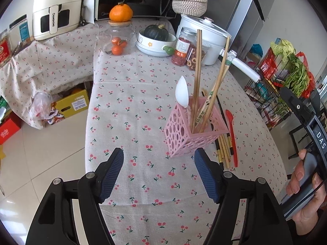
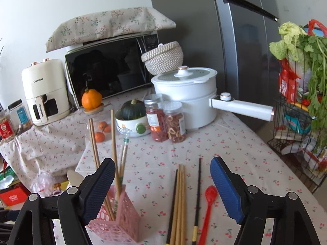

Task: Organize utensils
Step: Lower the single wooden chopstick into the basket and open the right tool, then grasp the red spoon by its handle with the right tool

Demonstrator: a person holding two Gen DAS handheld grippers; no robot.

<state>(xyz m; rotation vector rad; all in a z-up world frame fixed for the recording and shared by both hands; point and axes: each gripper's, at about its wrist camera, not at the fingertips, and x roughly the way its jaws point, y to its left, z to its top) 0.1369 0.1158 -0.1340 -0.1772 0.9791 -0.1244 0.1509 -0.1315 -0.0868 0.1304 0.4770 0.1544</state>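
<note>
A pink perforated holder stands on the cherry-print tablecloth and holds several wooden chopsticks and a white spoon. The holder also shows low in the right wrist view. Several loose chopsticks and a red plastic spoon lie on the cloth to its right, seen too in the left wrist view. My left gripper is open and empty, just in front of the holder. My right gripper is open and empty above the loose chopsticks.
At the table's back stand a white pot with a long handle, two spice jars, a bowl with a dark squash, a glass jar of oranges, a microwave and an air fryer. A wire vegetable rack stands right.
</note>
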